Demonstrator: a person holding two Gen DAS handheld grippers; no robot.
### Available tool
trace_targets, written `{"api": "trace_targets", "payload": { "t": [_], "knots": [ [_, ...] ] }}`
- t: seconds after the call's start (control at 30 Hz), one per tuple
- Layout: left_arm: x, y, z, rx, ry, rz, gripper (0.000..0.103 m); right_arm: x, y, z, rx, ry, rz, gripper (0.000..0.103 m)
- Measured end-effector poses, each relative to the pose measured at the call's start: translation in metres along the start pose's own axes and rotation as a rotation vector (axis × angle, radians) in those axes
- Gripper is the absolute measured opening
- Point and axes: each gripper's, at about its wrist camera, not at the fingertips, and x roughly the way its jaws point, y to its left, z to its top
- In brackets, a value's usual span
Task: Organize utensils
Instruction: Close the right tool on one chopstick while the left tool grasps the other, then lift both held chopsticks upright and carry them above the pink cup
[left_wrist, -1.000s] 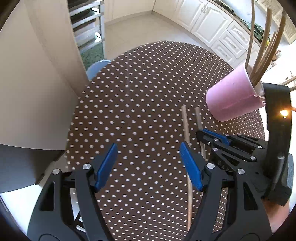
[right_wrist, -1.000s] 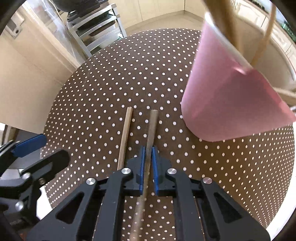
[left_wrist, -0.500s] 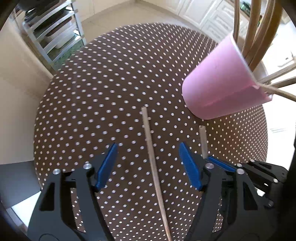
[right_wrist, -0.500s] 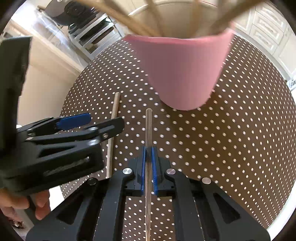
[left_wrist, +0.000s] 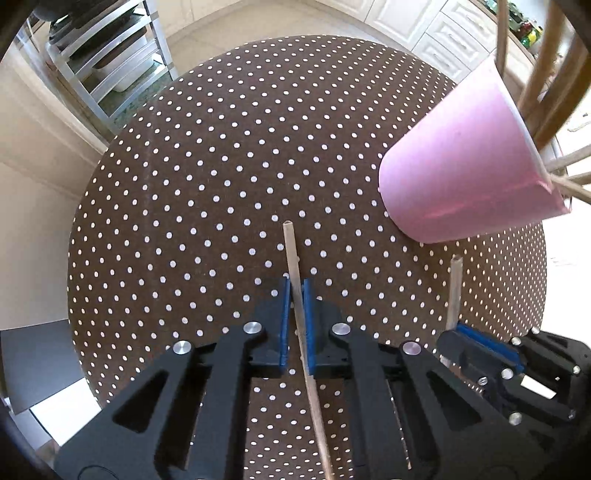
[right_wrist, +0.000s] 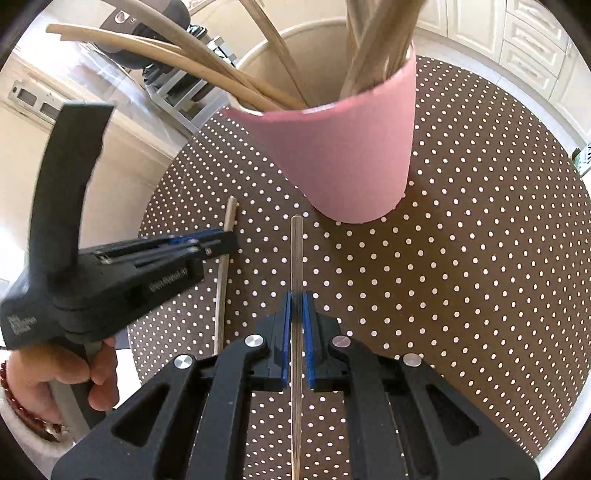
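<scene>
Near, at six o'clock: left gripper (left_wrist: 295, 291), jaws just closing, now pinching a thin wooden stick (left_wrist: 291, 254) lying on the dotted table (left_wrist: 207, 155). At four o'clock: right gripper (right_wrist: 296, 302) clamping a second stick (right_wrist: 296, 251). Farther, at two o'clock: pink cup (left_wrist: 461, 173) holding other sticks. Advisable: lifting level, keeping grip firm, tipping each stick upright before lowering into cup.

Left gripper (left_wrist: 295, 291) fingers (left_wrist: 283, 314) pinch a wooden stick (left_wrist: 291, 251).
</scene>
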Motion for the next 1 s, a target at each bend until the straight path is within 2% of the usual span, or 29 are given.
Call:
{"api": "trace_targets", "payload": {
  "t": [0.3,0.6,1.0],
  "knots": [
    [-0.056,0.009,-0.026,0.024,-0.125,-0.07,0.006,-0.04,0.005,-0.009,-0.014,-0.081,0.012,0.005],
    [-0.133,0.017,-0.052,0.071,-0.293,-0.135,0.006,-0.101,0.027,-0.021,-0.038,-0.246,-0.011,0.005],
    [-0.205,0.009,-0.083,0.137,-0.461,-0.201,0.006,-0.168,0.062,-0.043,-0.058,-0.433,-0.072,0.005]
  ]
}}
